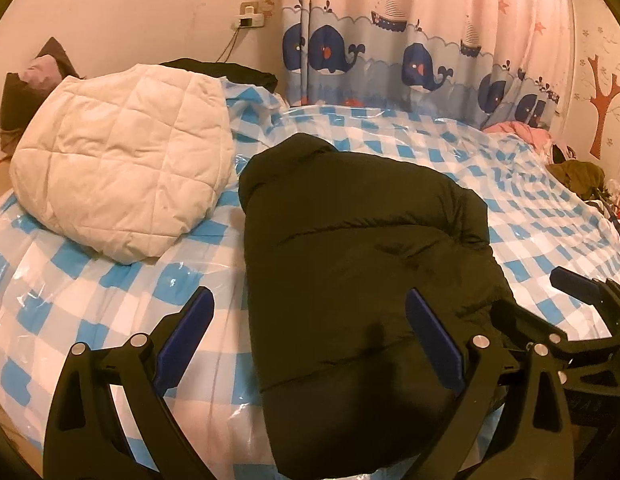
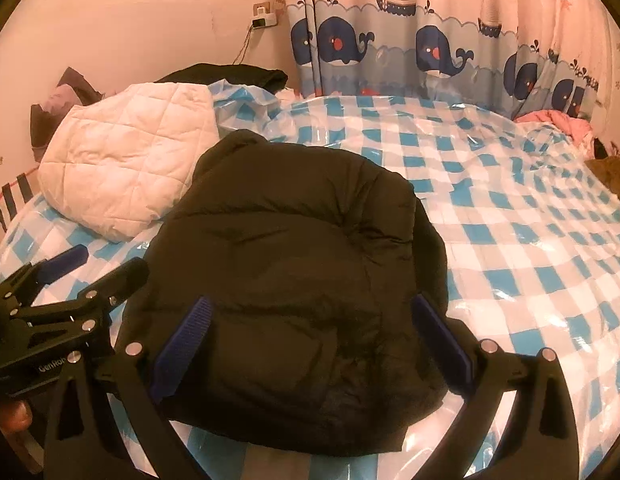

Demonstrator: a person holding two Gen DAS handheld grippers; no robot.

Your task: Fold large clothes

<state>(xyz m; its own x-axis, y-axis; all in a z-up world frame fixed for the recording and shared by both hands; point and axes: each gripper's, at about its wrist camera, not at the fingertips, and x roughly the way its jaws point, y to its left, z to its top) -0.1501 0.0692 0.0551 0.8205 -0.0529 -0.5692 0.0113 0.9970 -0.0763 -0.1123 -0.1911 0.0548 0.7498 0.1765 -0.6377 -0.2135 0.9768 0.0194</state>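
A black puffer jacket (image 1: 358, 248) lies folded into a thick bundle on the blue-and-white checked bed cover (image 1: 89, 280); it also shows in the right wrist view (image 2: 293, 264). My left gripper (image 1: 310, 308) is open and empty, its left finger over the cover and its right finger over the jacket's near part. My right gripper (image 2: 310, 312) is open and empty, both fingers astride the jacket's near end. The right gripper shows at the right edge of the left view (image 1: 582, 292). The left gripper shows at the left of the right view (image 2: 97, 264).
A folded white quilted garment (image 1: 121, 160) lies left of the jacket. A dark folded item (image 1: 221, 70) sits behind it by the wall. A whale-print curtain (image 1: 410, 40) hangs at the back. Pink and olive clothes (image 1: 570, 168) are piled at the bed's far right.
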